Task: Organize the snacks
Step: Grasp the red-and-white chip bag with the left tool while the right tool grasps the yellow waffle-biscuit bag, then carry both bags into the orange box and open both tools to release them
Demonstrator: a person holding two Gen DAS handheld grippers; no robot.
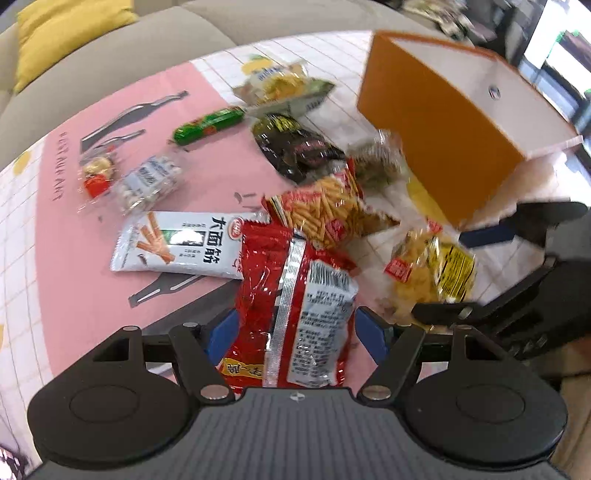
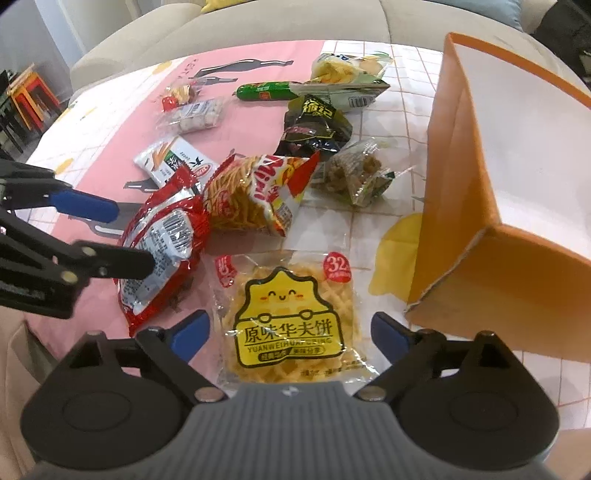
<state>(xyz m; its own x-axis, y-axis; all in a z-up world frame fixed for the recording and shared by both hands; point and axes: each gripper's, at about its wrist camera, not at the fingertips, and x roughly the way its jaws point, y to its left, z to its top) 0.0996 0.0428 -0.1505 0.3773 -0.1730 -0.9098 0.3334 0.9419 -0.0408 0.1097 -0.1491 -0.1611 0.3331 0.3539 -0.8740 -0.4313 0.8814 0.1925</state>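
Note:
My left gripper [image 1: 295, 332] is open, its blue pads on either side of a red foil snack bag [image 1: 291, 295] lying on the table; the bag and that gripper [image 2: 122, 236] also show in the right wrist view, where the bag [image 2: 162, 240] lies at left. My right gripper [image 2: 291, 332] is open around a yellow waffle-snack packet [image 2: 291, 317], which appears in the left wrist view [image 1: 432, 273] too. An orange box [image 2: 491, 206] with a white inside stands open at the right [image 1: 436, 125].
More snacks lie on the pink-and-white tablecloth [image 1: 74, 277]: a noodle-snack bag [image 2: 251, 192], a white stick packet [image 1: 181, 247], a black bag [image 2: 314, 125], a clear bag of brown pieces [image 2: 354, 173], a green sausage [image 2: 262, 92], small candies [image 2: 192, 114]. A beige sofa [image 2: 258, 22] stands behind.

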